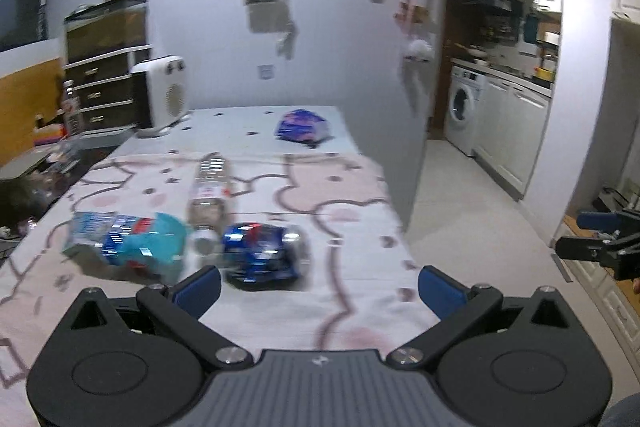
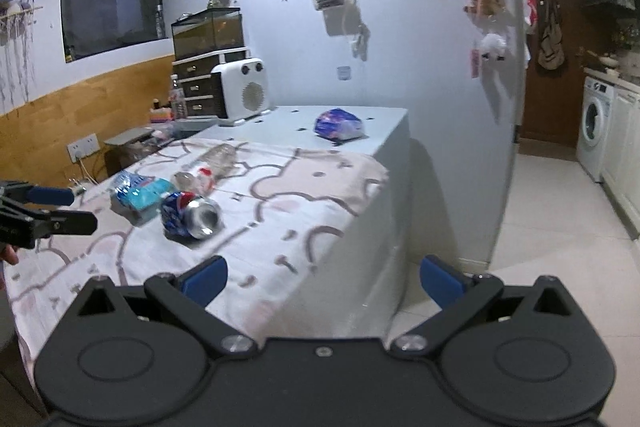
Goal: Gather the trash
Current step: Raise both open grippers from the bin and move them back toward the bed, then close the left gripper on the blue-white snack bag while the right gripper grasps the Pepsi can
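Observation:
A crushed blue can point(image 1: 262, 251) point(image 2: 190, 215) lies on the pink patterned cloth point(image 1: 320, 199), just ahead of my left gripper point(image 1: 320, 291), which is open and empty. Left of the can lies a teal and blue wrapper pack point(image 1: 128, 241) point(image 2: 138, 193). Behind the can lies an empty clear plastic bottle point(image 1: 210, 191) point(image 2: 210, 167). A crumpled purple-blue bag point(image 1: 302, 125) point(image 2: 340, 125) sits at the far end of the table. My right gripper point(image 2: 323, 279) is open and empty over the table's right edge, nearer than the can and right of it.
A white heater point(image 1: 164, 93) point(image 2: 244, 91) stands at the table's far left corner, with dark drawers point(image 1: 106, 87) beside it. The wall rises behind the table. Tiled floor point(image 2: 540, 227) and a washing machine point(image 2: 596, 125) lie to the right.

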`<state>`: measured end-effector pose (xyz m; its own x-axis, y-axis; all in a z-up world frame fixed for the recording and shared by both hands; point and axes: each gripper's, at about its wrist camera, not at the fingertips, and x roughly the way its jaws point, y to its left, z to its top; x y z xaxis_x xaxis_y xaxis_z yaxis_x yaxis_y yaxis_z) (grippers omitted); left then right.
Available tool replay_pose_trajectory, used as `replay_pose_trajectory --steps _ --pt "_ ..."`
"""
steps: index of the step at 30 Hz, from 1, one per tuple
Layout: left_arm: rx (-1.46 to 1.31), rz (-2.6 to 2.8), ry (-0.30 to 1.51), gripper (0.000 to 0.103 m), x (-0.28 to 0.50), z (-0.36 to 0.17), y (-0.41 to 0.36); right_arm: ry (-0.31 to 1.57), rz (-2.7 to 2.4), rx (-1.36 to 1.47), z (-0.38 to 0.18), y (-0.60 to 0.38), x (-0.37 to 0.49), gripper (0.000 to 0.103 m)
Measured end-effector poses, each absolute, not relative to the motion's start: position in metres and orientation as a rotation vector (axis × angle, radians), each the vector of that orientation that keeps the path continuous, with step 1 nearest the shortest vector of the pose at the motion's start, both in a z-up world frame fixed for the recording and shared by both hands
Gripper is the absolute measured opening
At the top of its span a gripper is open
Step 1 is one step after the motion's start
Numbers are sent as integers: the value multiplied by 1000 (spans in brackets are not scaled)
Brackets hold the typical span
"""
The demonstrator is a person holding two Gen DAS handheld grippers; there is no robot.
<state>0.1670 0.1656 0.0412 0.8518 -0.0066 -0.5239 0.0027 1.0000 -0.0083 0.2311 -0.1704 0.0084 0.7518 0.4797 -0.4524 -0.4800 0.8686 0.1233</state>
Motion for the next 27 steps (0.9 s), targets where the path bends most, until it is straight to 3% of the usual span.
replay_pose_trajectory --steps 7,14,21,27 --pt "37 2 542 103 177 41 238 503 568 4 0 -107 257 103" --pt "59 41 549 103 218 5 297 513 635 3 -19 -48 288 103" --pt "158 80 604 103 266 -46 318 566 652 22 -44 -7 322 103" --pt "128 144 567 103 300 -60 330 632 654 178 -61 11 355 103"
